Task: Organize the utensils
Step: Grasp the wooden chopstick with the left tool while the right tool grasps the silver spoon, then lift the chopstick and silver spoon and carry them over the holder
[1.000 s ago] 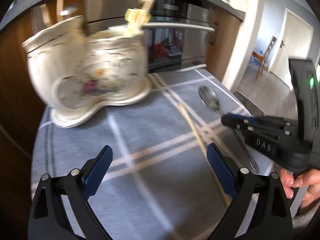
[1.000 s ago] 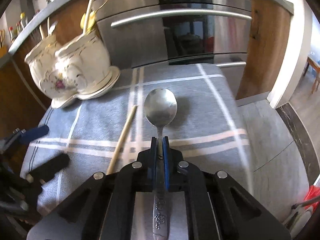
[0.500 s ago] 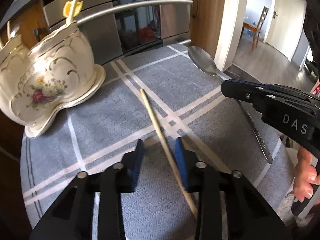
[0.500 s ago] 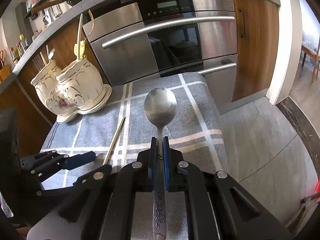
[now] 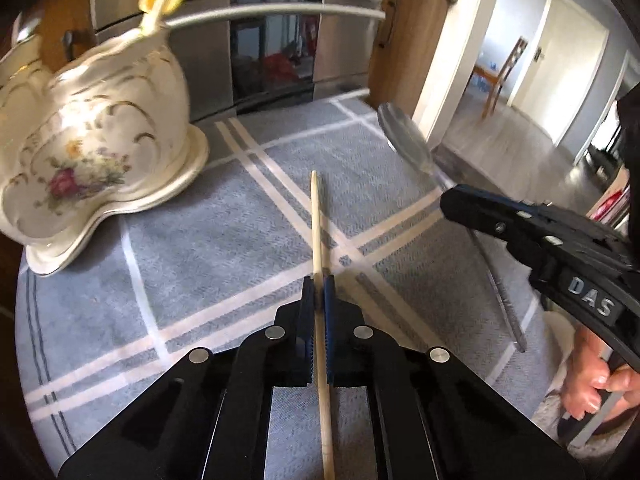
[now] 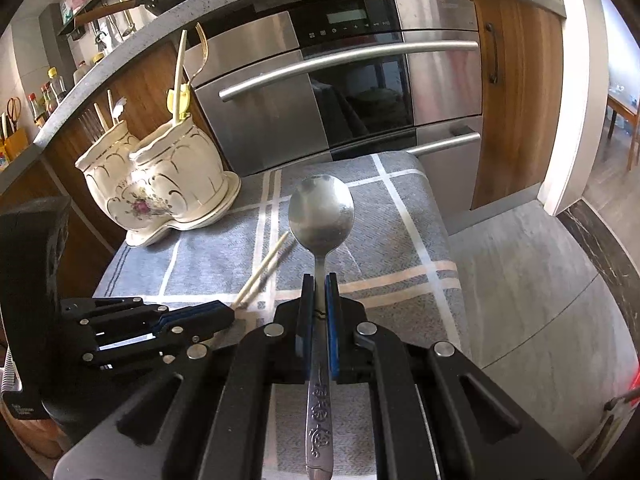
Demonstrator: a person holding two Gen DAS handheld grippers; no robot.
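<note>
A pale wooden chopstick (image 5: 316,220) lies along the grey checked cloth (image 5: 200,248). My left gripper (image 5: 319,292) has its jaws closing tight on its middle, both blue pads pressing on it. The right wrist view shows that gripper (image 6: 228,316) low at the left with the chopstick (image 6: 266,268) sticking out ahead. My right gripper (image 6: 319,288) is shut on the neck of a steel spoon (image 6: 321,212), bowl forward, above the cloth (image 6: 400,240). The right gripper (image 5: 452,200) and spoon (image 5: 404,140) hang right of the chopstick. A cream floral ceramic holder (image 5: 92,148) (image 6: 160,184) with several utensils stands at the back left.
A stainless oven front (image 6: 360,92) with bar handles rises right behind the cloth's far edge. The cloth ends at the right over grey floor (image 6: 540,300). A person's hand (image 5: 592,384) grips the right gripper's handle. A chair (image 5: 500,76) stands in the room beyond.
My left gripper has swung over the chopstick and gone from wide open to shut on it. The right gripper has kept its hold on the spoon and risen slightly.
</note>
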